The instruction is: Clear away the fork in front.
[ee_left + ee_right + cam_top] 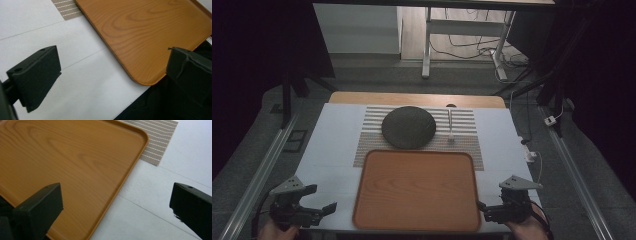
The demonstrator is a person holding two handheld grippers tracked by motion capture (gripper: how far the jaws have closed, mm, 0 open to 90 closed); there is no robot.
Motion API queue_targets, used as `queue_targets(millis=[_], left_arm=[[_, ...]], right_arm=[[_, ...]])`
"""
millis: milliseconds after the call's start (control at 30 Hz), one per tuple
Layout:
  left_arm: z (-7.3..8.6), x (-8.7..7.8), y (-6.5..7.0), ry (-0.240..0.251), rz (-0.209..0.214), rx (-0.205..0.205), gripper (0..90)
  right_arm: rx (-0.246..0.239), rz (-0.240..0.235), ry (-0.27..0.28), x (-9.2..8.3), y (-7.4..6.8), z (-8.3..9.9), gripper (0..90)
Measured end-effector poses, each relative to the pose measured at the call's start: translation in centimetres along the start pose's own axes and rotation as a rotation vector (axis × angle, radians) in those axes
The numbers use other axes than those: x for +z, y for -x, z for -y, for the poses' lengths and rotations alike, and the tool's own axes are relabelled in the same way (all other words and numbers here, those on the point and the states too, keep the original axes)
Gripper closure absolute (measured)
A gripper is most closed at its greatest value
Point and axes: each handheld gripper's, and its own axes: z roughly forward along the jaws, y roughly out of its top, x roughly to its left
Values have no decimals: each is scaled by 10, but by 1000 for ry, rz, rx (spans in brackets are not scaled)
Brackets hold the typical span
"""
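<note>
I have the wooden tray lying flat at the near edge of the desk, its far rim overlapping the striped placemat. My left gripper sits at the near left corner of the desk, just beside the tray's left side but not touching it. In the left gripper view its jaws stand wide apart with nothing between them; the tray's rounded near corner lies between and beyond them, over the white desk surface.

My right gripper sits at the near right corner, close against the tray's right rim. In the right gripper view its jaws are also spread wide and empty: one hangs over the tray, the other over the white desk, with a corner of the placemat showing past the tray's far corner.

Farther back on the placemat rests a dark round plate, just beyond the tray's far rim. To the right of the plate lies a pale spoon, well apart from both grippers.
</note>
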Motion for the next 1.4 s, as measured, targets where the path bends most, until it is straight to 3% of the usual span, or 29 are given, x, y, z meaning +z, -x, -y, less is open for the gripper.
queue_targets(millis=[600, 1000, 1200, 1400], left_arm=[[0, 0, 0, 0, 3, -4, 0], [0, 1, -1, -5, 4, -2, 0], [0, 1, -1, -7, 2, -2, 0], [0, 1, -1, -9, 2, -2, 0]], right_arm=[[-14, -75, -18, 21, 0, -14, 0], [-13, -82, -30, 36, 0, -25, 0], [-58, -73, -53, 45, -4, -34, 0], [-166, -23, -99, 61, -15, -41, 0]])
